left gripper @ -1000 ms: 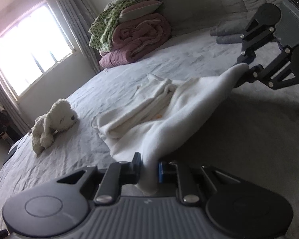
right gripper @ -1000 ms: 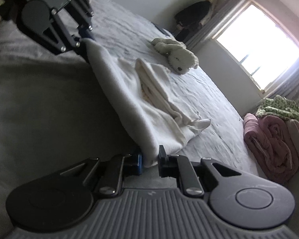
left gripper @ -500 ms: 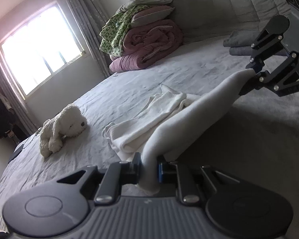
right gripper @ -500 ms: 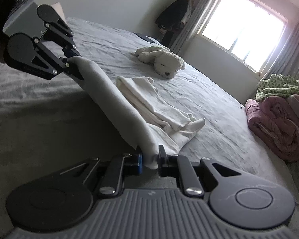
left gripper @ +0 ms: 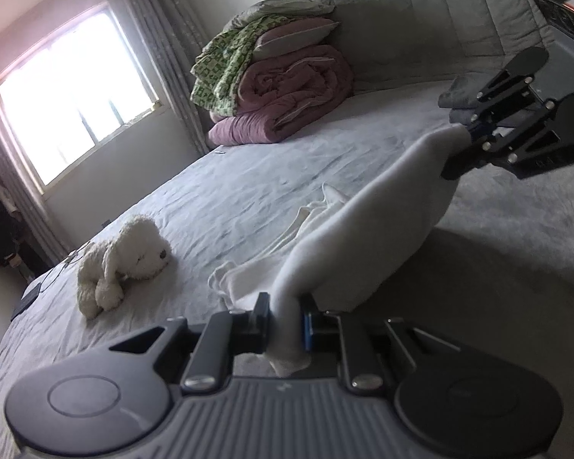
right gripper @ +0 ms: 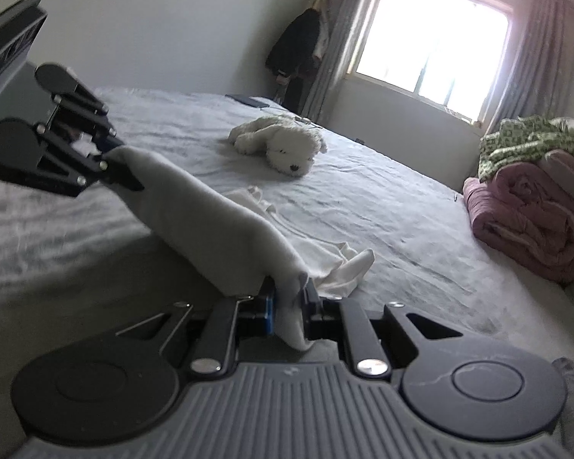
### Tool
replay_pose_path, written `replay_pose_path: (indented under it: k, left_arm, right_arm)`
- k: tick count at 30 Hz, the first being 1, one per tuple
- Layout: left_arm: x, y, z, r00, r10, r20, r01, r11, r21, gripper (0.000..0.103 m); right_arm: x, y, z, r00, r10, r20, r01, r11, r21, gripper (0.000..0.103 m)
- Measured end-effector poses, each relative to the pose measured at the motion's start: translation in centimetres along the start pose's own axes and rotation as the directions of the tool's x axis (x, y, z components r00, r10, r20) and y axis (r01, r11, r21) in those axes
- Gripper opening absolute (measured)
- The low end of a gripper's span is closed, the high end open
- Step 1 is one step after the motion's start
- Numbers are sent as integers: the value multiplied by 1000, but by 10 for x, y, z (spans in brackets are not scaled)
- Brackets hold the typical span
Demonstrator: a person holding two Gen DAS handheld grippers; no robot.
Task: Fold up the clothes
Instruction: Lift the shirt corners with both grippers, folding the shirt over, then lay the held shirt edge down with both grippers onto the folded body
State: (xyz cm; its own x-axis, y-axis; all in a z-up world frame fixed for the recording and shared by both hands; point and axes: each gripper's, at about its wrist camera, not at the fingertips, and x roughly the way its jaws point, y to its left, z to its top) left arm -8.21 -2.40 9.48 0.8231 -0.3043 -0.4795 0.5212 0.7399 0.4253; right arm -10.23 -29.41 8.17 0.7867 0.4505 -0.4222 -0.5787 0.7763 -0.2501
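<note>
Wide grey bed (left gripper: pixel 248 199) with bare sheet around a stuffed dog (left gripper: pixel 122 264), left gripper (left gripper: pixel 285 321) clamped on one corner of a white garment (left gripper: pixel 363 229), cloth stretched taut above the bed, right gripper (right gripper: pixel 289 306) clamped on the other corner.

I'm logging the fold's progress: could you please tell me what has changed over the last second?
Both grippers, left gripper and right gripper, have lifted the near edge of the white fleece garment off the grey bedspread, pulling it taut. Both stay clamped on it; the white plush dog and pink rolled duvet have not moved.
</note>
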Motion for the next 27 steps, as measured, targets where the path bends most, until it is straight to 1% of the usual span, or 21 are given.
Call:
replay_pose_path:
  k: [1, 4, 7, 9, 11, 13, 16, 20, 25, 27]
  left_arm:
    - [3, 4, 2, 1000, -12, -7, 12, 1000, -2, 16]
    - [21, 31, 13, 997, -75, -26, 72, 993, -90, 16]
    - [40, 59, 23, 989, -141, -40, 132, 974, -186, 16]
    - [62, 77, 29, 982, -181, -48, 162, 951, -264, 16]
    - [86, 95, 32, 974, -219, -50, 188, 919, -346, 15]
    - [105, 103, 35, 969, -241, -49, 202, 893, -402, 15]
    - [130, 112, 37, 967, -250, -51, 202, 870, -450, 15]
    - [167, 118, 33, 968, -242, -64, 180, 852, -491, 15]
    - [196, 119, 18, 973, -224, -46, 163, 821, -547, 15]
    - [199, 123, 11, 976, -216, -28, 161, 801, -577, 16]
  right_arm:
    - [2, -5, 3, 1000, 8, 2, -8, 1000, 21, 14]
    - [12, -23, 13, 999, 33, 8, -33, 996, 88, 13]
    - [27, -42, 23, 998, 61, 10, -61, 985, 164, 11]
    - [38, -53, 28, 997, 74, 6, -74, 976, 207, 10]
    - [51, -65, 33, 996, 87, 2, -84, 966, 245, 10]
    - [64, -78, 37, 996, 92, -9, -86, 956, 282, 10]
    - [86, -94, 40, 995, 93, -27, -79, 938, 338, 10]
    - [116, -108, 35, 995, 77, -61, -46, 914, 403, 10]
    - [137, -107, 28, 995, 31, -100, 11, 918, 398, 10]
    - [144, -109, 27, 994, 13, -105, 30, 918, 397, 10]
